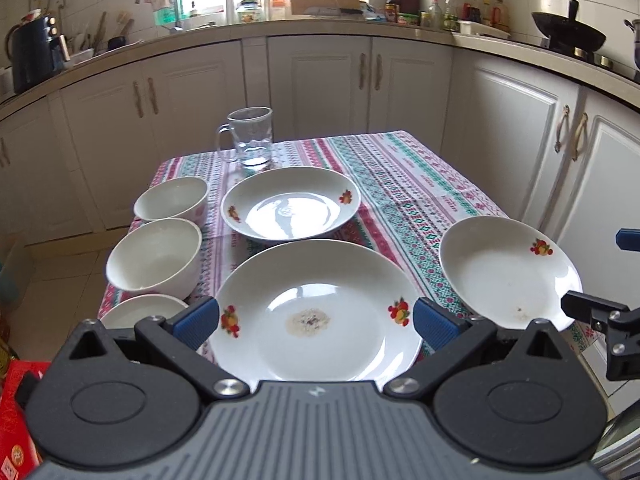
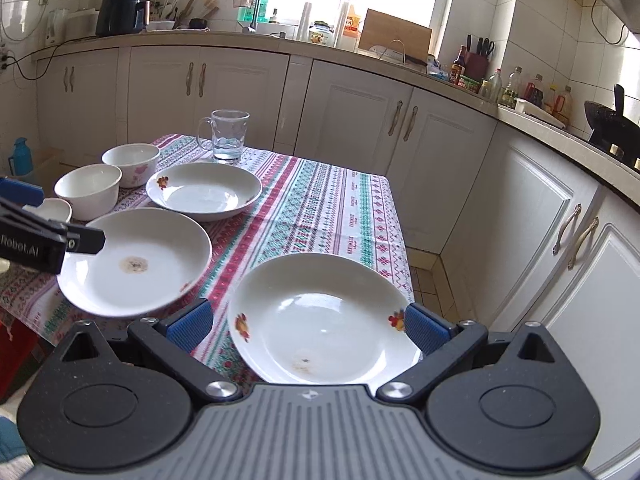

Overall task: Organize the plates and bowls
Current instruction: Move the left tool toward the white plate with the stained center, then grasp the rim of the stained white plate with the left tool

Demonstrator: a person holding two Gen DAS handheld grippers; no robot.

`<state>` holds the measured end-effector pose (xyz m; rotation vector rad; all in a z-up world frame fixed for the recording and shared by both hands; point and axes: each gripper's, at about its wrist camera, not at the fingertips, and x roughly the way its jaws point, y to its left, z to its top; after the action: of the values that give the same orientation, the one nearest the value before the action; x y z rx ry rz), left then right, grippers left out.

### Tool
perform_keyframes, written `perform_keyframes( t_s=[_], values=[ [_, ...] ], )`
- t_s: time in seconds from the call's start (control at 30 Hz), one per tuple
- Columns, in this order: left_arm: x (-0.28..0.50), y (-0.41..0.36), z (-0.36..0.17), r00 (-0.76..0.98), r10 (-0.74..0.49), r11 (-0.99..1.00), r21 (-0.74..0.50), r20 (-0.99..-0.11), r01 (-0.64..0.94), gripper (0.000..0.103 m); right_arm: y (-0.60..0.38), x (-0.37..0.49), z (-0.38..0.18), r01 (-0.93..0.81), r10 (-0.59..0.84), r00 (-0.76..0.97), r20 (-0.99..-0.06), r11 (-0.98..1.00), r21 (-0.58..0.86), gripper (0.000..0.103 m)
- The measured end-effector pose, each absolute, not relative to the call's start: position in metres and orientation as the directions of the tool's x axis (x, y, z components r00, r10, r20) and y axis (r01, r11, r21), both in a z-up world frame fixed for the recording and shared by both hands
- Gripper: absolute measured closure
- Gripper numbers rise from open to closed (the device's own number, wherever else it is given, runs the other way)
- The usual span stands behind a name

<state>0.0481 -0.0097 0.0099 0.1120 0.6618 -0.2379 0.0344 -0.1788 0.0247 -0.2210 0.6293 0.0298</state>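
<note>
On the patterned tablecloth (image 1: pixel 404 188) lie three white plates with fruit prints. The near plate (image 1: pixel 316 312) with a food stain lies between the fingers of my open left gripper (image 1: pixel 316 320), which do not press on it. The far plate (image 1: pixel 291 202) sits behind it. The right plate (image 2: pixel 324 320) with a small stain lies between the fingers of my open right gripper (image 2: pixel 306 324); it also shows in the left wrist view (image 1: pixel 508 272). Two white bowls (image 1: pixel 154 258) (image 1: pixel 172 198) and a small dish (image 1: pixel 140 312) stand at the left.
A glass mug (image 1: pixel 250 136) stands at the table's far edge. White cabinets (image 1: pixel 320 80) ring the table, with a cluttered counter above. A red box (image 1: pixel 16 412) sits low at the left. The table's right edge (image 2: pixel 400 240) drops to a tiled floor.
</note>
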Motion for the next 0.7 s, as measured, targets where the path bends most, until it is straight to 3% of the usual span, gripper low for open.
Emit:
perform_keyframes(
  t_s=[0.27, 0.7],
  values=[
    [0.066, -0.022, 0.001, 0.716, -0.279, 0.938, -0.023, -0.64, 0.346, 0.001, -0.208, 0.031, -0.01, -0.127, -0.003, 0.765, -0.644, 0.98, -0.154, 0.0],
    [0.08, -0.063, -0.002, 0.677, -0.309, 0.884, 0.061, -0.668, 0.463, 0.001, -0.234, 0.048, -0.059, -0.132, 0.052, 0.691, -0.721, 0.99, -0.055, 0.0]
  ],
)
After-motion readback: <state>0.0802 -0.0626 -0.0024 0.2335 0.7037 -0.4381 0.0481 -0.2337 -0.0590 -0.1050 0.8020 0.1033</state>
